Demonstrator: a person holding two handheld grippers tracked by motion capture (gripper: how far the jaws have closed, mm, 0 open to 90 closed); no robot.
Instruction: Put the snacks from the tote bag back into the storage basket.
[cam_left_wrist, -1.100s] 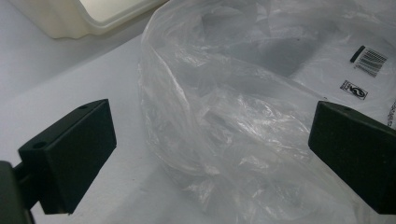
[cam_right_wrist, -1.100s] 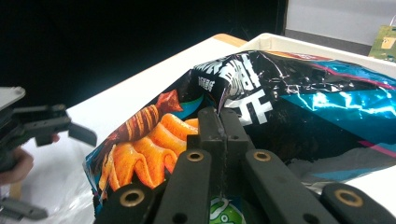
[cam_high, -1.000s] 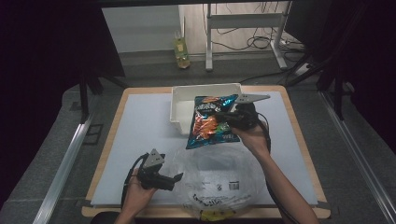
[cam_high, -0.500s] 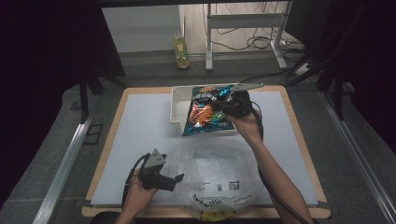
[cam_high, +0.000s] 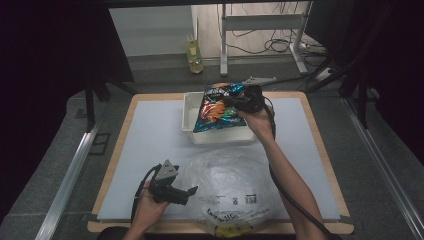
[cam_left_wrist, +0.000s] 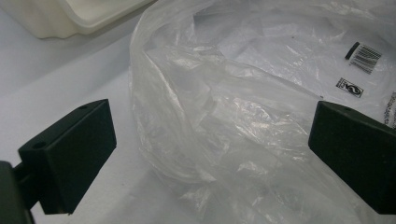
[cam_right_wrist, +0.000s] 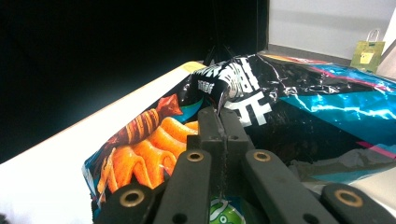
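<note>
Right gripper (cam_high: 239, 102): jaws clamped on the snack bag (cam_high: 216, 107), which hangs over the white bin (cam_high: 187, 114). Left gripper (cam_high: 192, 190): jaws apart beside the clear plastic bag (cam_high: 235, 185). Judged status: transfer nearly complete; lowering and release remain.

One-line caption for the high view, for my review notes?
Right gripper holds a snack bag over the white bin; open left gripper rests beside the clear plastic bag.
</note>
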